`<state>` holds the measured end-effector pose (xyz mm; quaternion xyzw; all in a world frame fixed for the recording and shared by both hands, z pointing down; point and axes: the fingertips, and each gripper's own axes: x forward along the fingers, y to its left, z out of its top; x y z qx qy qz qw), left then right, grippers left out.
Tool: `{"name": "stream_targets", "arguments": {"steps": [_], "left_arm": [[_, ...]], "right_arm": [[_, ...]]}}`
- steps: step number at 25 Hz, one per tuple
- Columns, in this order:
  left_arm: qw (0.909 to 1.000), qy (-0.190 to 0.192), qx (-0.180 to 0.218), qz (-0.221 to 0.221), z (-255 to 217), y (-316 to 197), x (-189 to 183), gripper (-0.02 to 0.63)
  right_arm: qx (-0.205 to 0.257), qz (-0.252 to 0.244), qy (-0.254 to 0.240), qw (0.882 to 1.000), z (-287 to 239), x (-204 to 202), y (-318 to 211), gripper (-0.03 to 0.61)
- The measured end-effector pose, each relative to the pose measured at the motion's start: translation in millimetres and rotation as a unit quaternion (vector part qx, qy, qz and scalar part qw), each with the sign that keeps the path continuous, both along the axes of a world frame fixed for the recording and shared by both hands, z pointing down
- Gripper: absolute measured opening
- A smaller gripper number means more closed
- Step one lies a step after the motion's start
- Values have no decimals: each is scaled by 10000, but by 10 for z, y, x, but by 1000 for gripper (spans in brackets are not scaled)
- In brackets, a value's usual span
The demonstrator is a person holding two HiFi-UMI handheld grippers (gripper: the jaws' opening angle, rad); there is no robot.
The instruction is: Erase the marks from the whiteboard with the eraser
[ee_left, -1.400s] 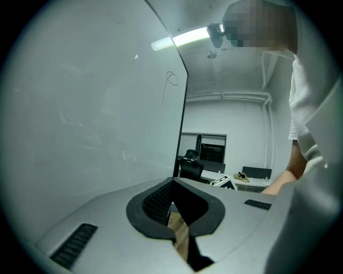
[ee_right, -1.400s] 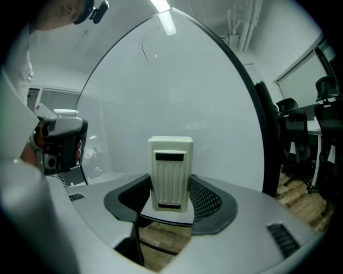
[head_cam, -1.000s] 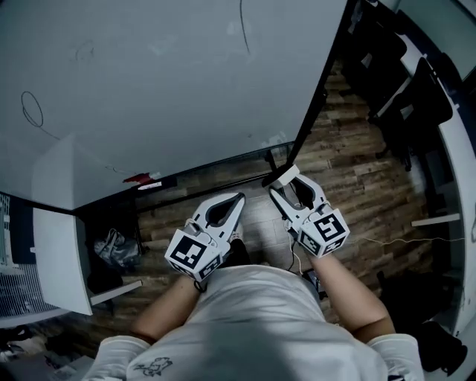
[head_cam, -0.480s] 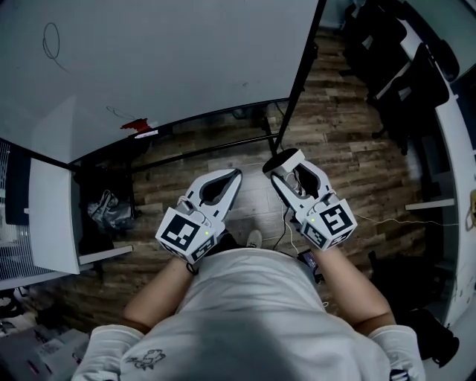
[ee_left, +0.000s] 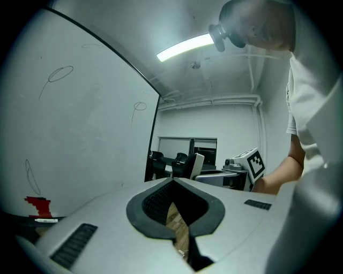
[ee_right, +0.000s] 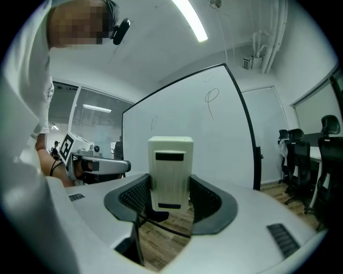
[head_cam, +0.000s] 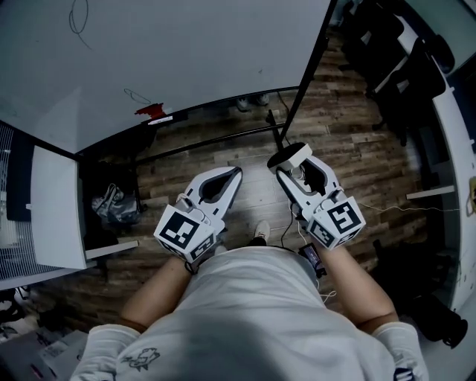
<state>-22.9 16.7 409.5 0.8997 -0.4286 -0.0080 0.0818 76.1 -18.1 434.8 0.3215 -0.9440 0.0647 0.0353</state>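
Note:
The whiteboard (head_cam: 186,52) fills the top of the head view, with a thin loop mark (head_cam: 76,16) at its upper left and a small scribble (head_cam: 137,95) near its lower edge. My right gripper (head_cam: 286,165) is shut on a cream block eraser (head_cam: 290,155), held low over the wooden floor and apart from the board. In the right gripper view the eraser (ee_right: 170,166) stands upright in the right gripper (ee_right: 170,195), and pen loops (ee_right: 212,96) show on the board behind. The left gripper (head_cam: 236,175) (ee_left: 174,182) is shut with nothing in it.
A red object (head_cam: 152,111) lies on the board's tray. The board's black stand post (head_cam: 301,82) runs down to the floor near the right gripper. Office chairs (head_cam: 401,74) stand at the right, a white cabinet (head_cam: 52,208) and a bag (head_cam: 111,205) at the left.
The whiteboard, its tray and the red object have slid up and away in the head view. Both grippers stay low in front of the body, the right one still holding the eraser.

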Motion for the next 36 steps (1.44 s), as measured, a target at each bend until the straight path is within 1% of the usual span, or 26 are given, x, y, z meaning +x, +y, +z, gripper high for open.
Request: {"name": "stream_targets", "arguments": {"steps": [3,7,13,17,26,36], "left_arm": [[10000,-37,21,14,-38,233,-262,6],[10000,-32,40,36,-42,568,-633,6],[9998,-19,-23,176,14,1045,-955,6],[9998,47,-33,180,24,1246,-1073,6],[9999,60,18,122,-27,1528,-1273,6],[9998,120,55,113,-48,1661,-1270,6]], "right_arm": [[51,60,3,10000,-83,-180,251,235],[54,173,-15,9998,-63,-493,635,235],[27,261,-107,9996,-9,-854,1186,235],[6,323,-176,9993,-5,-990,1440,235],[37,299,-350,9989,-87,-1227,1710,235],[-29,241,-386,9990,-99,-1276,1847,235]]}}
